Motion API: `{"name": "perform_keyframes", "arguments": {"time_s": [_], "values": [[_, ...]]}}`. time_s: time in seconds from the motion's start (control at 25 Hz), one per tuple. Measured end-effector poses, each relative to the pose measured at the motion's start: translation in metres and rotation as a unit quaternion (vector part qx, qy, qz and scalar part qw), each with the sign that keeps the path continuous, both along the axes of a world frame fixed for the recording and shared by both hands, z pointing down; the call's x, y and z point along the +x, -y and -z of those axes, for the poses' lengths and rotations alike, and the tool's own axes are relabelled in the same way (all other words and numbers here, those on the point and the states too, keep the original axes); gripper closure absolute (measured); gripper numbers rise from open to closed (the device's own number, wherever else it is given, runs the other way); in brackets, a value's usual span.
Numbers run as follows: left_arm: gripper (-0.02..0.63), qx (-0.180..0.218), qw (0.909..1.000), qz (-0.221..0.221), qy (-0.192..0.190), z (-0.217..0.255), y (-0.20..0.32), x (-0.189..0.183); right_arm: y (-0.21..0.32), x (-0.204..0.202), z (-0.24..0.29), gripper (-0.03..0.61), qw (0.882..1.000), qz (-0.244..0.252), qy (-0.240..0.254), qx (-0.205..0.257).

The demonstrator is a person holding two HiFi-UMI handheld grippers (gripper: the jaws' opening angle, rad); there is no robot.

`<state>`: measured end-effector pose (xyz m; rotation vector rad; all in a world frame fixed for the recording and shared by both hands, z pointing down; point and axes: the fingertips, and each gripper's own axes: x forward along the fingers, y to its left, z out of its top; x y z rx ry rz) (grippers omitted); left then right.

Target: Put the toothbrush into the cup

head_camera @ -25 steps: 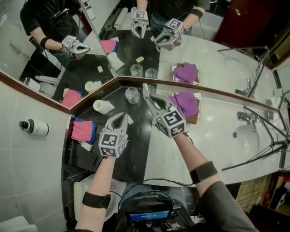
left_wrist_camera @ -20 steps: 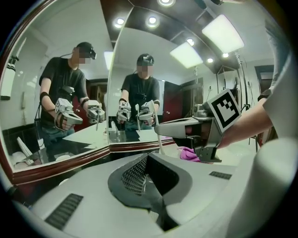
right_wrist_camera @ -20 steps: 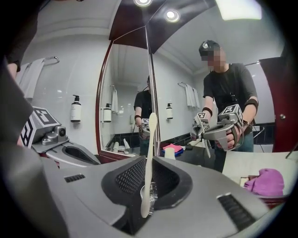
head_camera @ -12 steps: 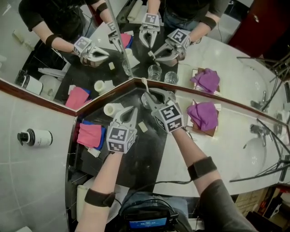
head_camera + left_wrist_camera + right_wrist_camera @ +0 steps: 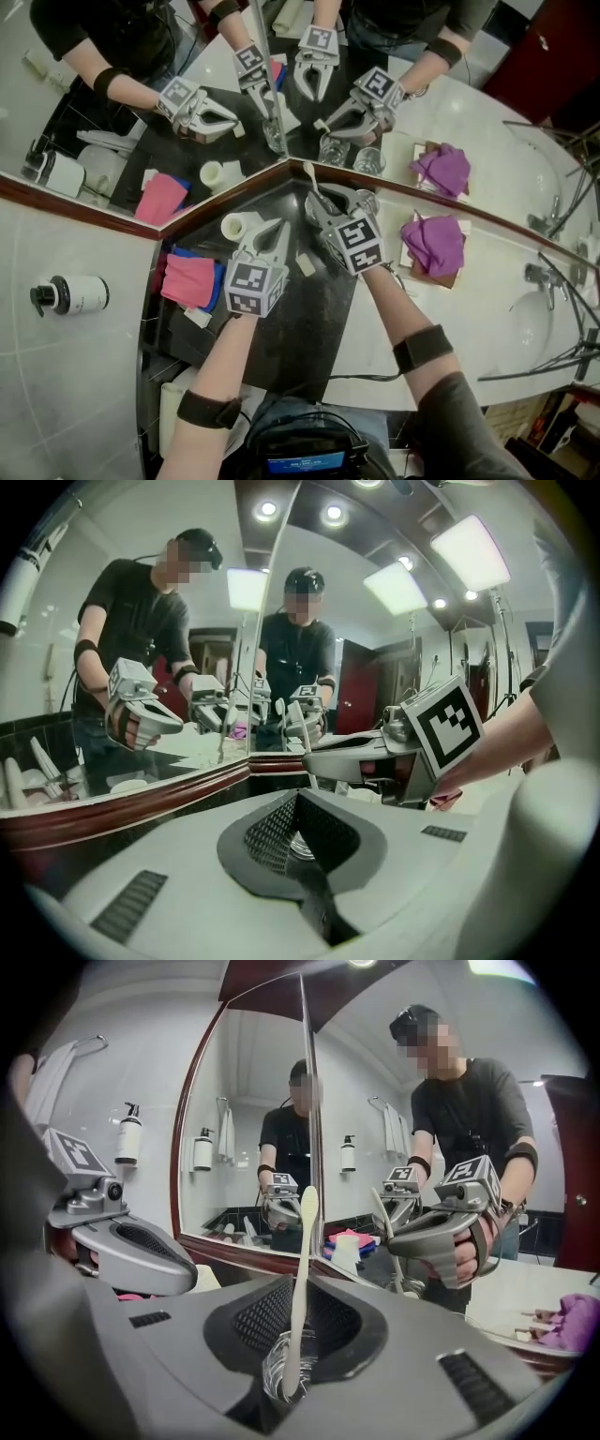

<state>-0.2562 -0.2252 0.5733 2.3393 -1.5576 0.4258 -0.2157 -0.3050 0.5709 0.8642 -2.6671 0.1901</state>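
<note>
My right gripper (image 5: 316, 199) is shut on a cream toothbrush (image 5: 302, 1269), which stands upright between its jaws with the head on top (image 5: 309, 172). In the right gripper view the brush's lower end shows against a clear glass cup (image 5: 277, 1374) just beyond the jaws; whether it is inside the cup I cannot tell. My left gripper (image 5: 279, 228) is shut and holds nothing. It sits just left of the right one, and the same glass (image 5: 300, 845) shows past its jaws. In the head view the right gripper hides most of this cup.
A second glass (image 5: 367, 200) stands right of the right gripper, at the mirror corner. A white roll (image 5: 236, 225), a small white bar (image 5: 305, 264) and a pink cloth (image 5: 190, 279) lie on the dark counter. A purple cloth (image 5: 436, 246) and a tap (image 5: 542, 276) are to the right.
Both grippers have moved forward and down toward the mirror corner. The right one has carried the upright toothbrush to the glass. Neither gripper's jaws have visibly changed.
</note>
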Motion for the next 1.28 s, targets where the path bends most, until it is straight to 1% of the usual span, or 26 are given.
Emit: {"name": "perform_keyframes", "arguments": {"time_s": [0.16, 0.52, 0.72, 0.84, 1.04, 1.28], "values": [[0.609, -0.010, 0.9999, -0.004, -0.007, -0.003, -0.004, 0.000, -0.003, -0.002, -0.016, 0.509, 0.999, 0.005, -0.033, -0.002], [0.609, -0.013, 0.9998, 0.005, -0.013, -0.011, -0.008, -0.005, -0.006, 0.002, -0.041, 0.503, 0.996, 0.001, -0.089, -0.017], [0.609, -0.017, 0.9997, 0.007, -0.017, -0.011, -0.012, -0.005, -0.007, 0.002, -0.046, 0.463, 0.994, 0.001, -0.107, -0.021], [0.609, -0.020, 0.9995, 0.005, -0.023, -0.008, -0.015, -0.003, -0.009, 0.003, -0.046, 0.459, 0.994, 0.004, -0.111, -0.021], [0.609, -0.014, 0.9996, 0.013, -0.019, -0.007, -0.019, -0.007, -0.013, 0.009, -0.035, 0.459, 0.995, 0.000, -0.102, -0.018], [0.609, -0.007, 0.9998, 0.014, -0.014, 0.012, -0.034, 0.003, -0.036, 0.030, -0.007, 0.460, 0.996, -0.001, -0.084, -0.017]]}}
